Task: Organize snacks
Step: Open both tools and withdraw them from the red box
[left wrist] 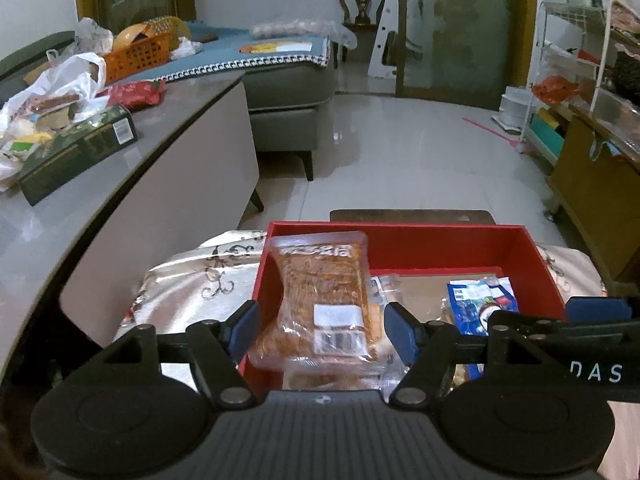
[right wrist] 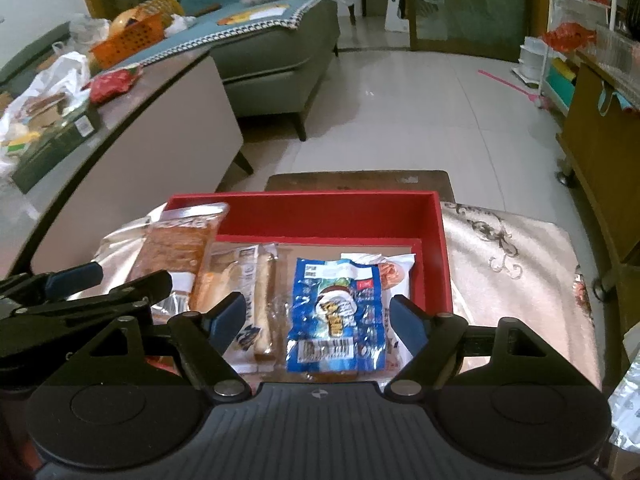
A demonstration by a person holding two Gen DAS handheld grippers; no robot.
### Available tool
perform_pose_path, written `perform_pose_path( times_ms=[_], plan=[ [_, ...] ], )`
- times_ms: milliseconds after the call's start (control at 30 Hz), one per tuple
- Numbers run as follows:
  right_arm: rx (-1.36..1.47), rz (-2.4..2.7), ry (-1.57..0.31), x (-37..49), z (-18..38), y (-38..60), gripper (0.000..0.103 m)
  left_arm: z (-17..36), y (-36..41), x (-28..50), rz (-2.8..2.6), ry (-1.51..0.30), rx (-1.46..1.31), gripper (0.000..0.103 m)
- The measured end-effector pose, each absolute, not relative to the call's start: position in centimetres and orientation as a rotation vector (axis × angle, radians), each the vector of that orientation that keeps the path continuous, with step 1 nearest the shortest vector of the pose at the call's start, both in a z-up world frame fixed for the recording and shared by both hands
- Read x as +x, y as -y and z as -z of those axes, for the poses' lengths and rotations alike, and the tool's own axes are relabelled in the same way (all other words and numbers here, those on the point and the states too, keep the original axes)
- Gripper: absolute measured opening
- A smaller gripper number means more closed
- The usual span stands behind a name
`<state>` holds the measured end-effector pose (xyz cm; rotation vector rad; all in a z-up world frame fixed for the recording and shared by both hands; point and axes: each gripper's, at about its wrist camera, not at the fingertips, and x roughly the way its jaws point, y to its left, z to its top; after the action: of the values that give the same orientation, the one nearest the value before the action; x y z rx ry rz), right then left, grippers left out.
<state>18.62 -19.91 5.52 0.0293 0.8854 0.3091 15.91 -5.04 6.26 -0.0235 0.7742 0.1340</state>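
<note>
Only the right wrist view shows the bread stick pack [right wrist: 265, 300] in the red box [right wrist: 304, 210]. Left gripper [left wrist: 322, 322] spread around the orange snack pack [left wrist: 320, 292], not pinching; right gripper [right wrist: 318, 318] spread over the blue packet [right wrist: 336, 316].

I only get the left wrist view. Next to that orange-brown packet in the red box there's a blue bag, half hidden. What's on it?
Observer: The blue bag lies flat in the red box, barcode end nearest the camera.
Operator: Anything between it and the orange packet?
Observer: Yes, a long pale snack stick in clear wrap.
Operator: Is the right gripper holding the bag?
Observer: No, the right gripper is open, pads clear of it.
</note>
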Motion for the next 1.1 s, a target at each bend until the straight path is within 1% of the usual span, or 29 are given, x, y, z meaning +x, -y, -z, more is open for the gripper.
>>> perform_pose_path(
  times_ms=[333,433,867,967,1000,1100],
  plan=[
    [0.007,-0.345,-0.882,14.7,-6.4,20.2,0.085,-7.2,5.1,11.5,-0.119,-0.756,-0.008,0.062],
    [0.003,-0.354,-0.884,13.4,-6.5,20.4,0.087,-7.3,5.2,10.1,-0.107,-0.753,0.003,0.063],
    [-0.017,-0.379,-0.927,8.2,-5.9,21.4,0.088,-6.9,6.4,5.3,-0.051,-0.776,0.058,0.063],
    [-0.029,-0.384,-0.944,7.3,-5.5,21.5,0.088,-6.5,6.5,4.3,-0.036,-0.793,0.08,0.066],
    [-0.034,-0.39,-0.954,7.1,-5.3,21.6,0.088,-6.3,6.4,4.0,-0.027,-0.804,0.085,0.069],
    [-0.056,-0.405,-0.982,6.1,-4.7,21.9,0.088,-5.6,5.5,2.9,-0.003,-0.848,0.086,0.07]
  ],
)
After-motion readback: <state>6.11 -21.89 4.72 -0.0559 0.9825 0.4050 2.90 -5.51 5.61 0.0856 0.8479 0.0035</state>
